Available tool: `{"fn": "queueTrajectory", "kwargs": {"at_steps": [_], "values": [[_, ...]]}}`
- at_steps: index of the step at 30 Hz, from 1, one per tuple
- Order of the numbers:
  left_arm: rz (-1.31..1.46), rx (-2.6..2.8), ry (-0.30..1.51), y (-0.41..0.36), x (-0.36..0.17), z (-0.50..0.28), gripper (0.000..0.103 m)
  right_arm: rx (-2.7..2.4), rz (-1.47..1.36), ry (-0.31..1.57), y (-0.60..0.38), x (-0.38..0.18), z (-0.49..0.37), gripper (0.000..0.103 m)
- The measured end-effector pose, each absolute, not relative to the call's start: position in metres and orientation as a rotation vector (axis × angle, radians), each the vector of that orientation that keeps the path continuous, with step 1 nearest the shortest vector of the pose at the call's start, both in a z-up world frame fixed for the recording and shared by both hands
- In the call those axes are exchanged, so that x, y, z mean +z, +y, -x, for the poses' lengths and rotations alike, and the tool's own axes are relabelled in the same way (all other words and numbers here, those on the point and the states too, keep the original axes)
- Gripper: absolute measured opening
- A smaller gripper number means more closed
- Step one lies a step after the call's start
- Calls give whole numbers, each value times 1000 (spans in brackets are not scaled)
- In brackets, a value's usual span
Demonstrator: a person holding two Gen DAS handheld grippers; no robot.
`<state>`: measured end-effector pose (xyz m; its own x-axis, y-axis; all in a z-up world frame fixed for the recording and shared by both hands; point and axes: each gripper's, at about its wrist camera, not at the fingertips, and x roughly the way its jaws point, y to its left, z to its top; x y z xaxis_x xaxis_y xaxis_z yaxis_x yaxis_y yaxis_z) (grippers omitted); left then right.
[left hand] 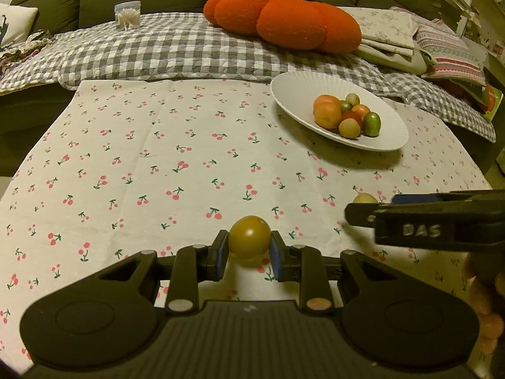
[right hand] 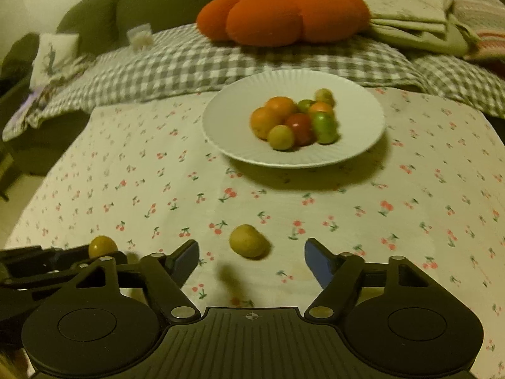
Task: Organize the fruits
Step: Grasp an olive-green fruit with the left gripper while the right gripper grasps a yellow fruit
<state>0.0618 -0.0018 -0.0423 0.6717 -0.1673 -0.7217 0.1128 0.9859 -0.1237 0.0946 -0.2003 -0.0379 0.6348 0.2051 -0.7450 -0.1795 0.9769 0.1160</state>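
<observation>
My left gripper (left hand: 249,251) is shut on a small yellow-brown fruit (left hand: 249,240), held just above the cherry-print tablecloth (left hand: 157,164); the same fruit shows in the right wrist view (right hand: 102,246) between the left gripper's fingers. My right gripper (right hand: 251,257) is open, its blue pads either side of a pale yellow fruit (right hand: 247,240) lying on the cloth, not touching it. That fruit peeks from behind the right gripper in the left wrist view (left hand: 365,198). A white ribbed plate (right hand: 284,85) farther back holds several orange, red, green and yellow fruits (right hand: 296,120).
Behind the table is a sofa with a grey checked blanket (left hand: 164,47), an orange pumpkin-shaped cushion (left hand: 284,19), folded cloths (left hand: 388,31) and a small clear jar (left hand: 127,14). The plate also shows in the left wrist view (left hand: 293,82) at the right rear.
</observation>
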Motion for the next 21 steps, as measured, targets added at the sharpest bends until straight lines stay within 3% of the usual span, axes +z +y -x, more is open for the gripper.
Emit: {"fn": "queueTrajectory", "kwargs": {"at_steps": [4, 6, 11, 21], "values": [[74, -160, 819, -1, -42, -63, 25, 219, 2, 858, -191, -46, -102, 56], [78, -161, 823, -1, -43, -63, 25, 211, 16, 867, -189, -51, -106, 43], [78, -166, 823, -1, -43, -64, 25, 199, 31, 858, -187, -54, -109, 26], [81, -169, 815, -2, -40, -65, 25, 197, 21, 858, -186, -49, -107, 26]]}}
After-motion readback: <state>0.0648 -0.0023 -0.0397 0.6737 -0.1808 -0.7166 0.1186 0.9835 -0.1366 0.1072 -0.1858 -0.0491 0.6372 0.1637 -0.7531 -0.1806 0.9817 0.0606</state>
